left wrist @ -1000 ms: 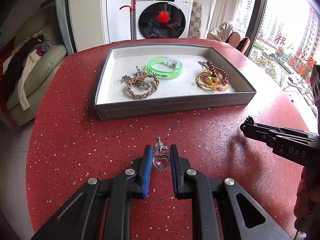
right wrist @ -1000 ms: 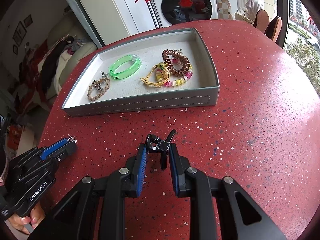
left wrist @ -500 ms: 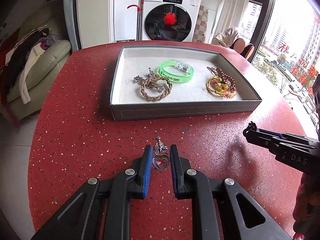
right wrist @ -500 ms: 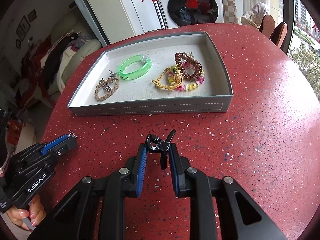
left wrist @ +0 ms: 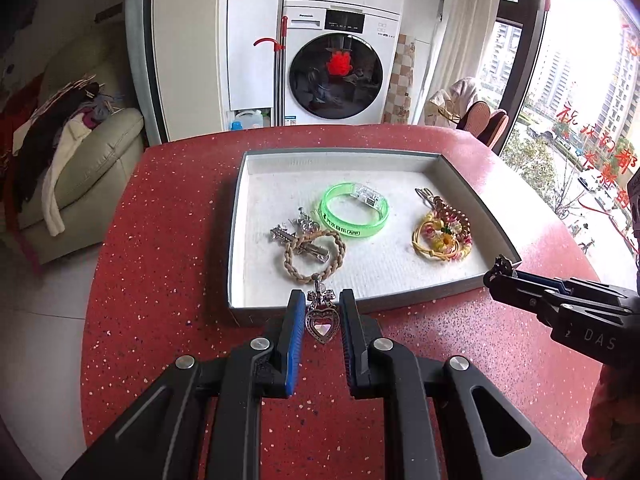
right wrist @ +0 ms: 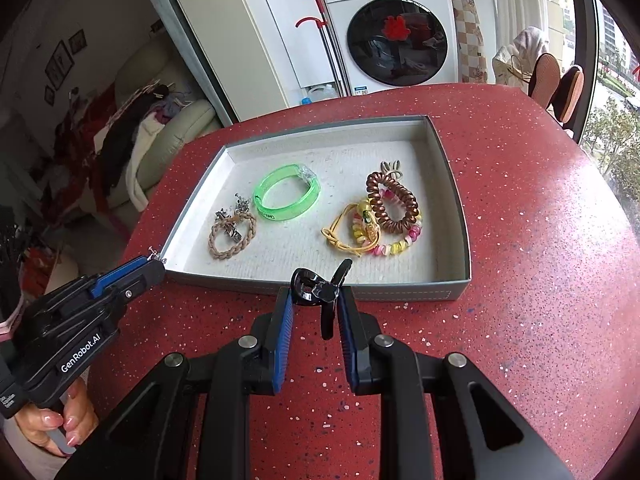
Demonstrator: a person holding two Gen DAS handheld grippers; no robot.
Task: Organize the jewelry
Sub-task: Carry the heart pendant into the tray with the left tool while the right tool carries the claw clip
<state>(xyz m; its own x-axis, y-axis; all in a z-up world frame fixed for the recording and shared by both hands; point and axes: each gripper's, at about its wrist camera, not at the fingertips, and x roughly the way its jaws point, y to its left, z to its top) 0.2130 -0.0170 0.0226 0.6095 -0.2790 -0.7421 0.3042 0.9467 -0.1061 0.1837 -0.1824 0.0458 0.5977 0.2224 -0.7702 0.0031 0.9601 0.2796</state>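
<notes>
Two grips live: my left gripper (left wrist: 319, 316) pinches the silver heart pendant (left wrist: 322, 322), my right gripper (right wrist: 313, 304) pinches the black hair clip (right wrist: 320, 290). Both hang above the red speckled surface (right wrist: 540, 280), grey tray (right wrist: 400, 293) dead ahead, near wall closest; left slightly nearer.

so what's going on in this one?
A person is sorting jewelry into a shallow grey tray on a red table, one handheld gripper per hand. The left gripper is shut on a silver heart pendant; the right gripper is shut on a black hair clip. Both are held near the tray's front edge, neither piece dropped in yet. Inside already: a green bangle, a braided ring and a pile of coil hair ties.
</notes>
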